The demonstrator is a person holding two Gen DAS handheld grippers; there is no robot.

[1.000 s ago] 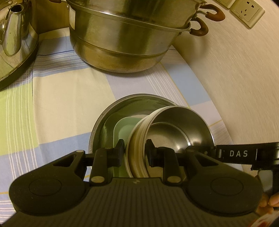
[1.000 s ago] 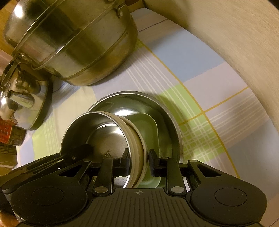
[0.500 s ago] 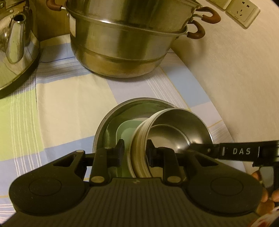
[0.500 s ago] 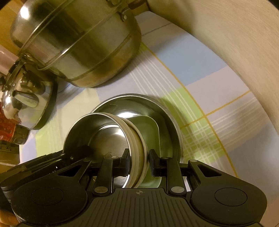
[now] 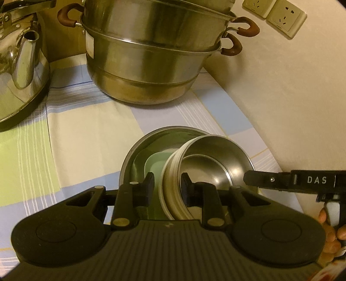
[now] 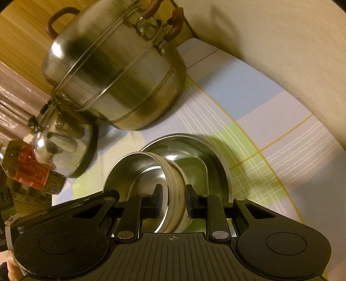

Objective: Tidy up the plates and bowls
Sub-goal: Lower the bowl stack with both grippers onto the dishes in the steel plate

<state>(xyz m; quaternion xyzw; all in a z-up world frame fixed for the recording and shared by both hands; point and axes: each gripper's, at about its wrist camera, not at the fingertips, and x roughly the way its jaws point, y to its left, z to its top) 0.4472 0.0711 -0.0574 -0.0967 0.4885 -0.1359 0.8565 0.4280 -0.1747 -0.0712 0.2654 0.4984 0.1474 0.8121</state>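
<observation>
A steel bowl (image 5: 216, 164) with a cream outer band hangs tilted between my two grippers. My left gripper (image 5: 167, 188) is shut on its near rim. From the right, the right gripper (image 5: 281, 180) reaches onto the opposite rim. In the right wrist view that gripper (image 6: 174, 197) is shut on the cream-banded rim of the same bowl (image 6: 138, 173). Right under it, a larger steel bowl (image 5: 138, 151) sits on the cloth with a pale green dish (image 5: 155, 166) inside. The same large bowl (image 6: 216, 155) and green dish (image 6: 194, 170) show behind the right gripper.
A stacked steel steamer pot (image 5: 147, 71) with brown handles stands at the back on the checked tablecloth (image 5: 90, 134). To its left is a steel kettle (image 5: 21, 64). A cream wall (image 5: 292, 97) with sockets (image 5: 285, 17) runs along the right. A red-labelled jar (image 6: 28, 170) stands beside the kettle (image 6: 62, 142).
Both grippers keep their hold on the bowl. Both views have tipped upward, so the pot and kettle sit lower in frame with more of them showing. The right gripper drifted a little sideways.
</observation>
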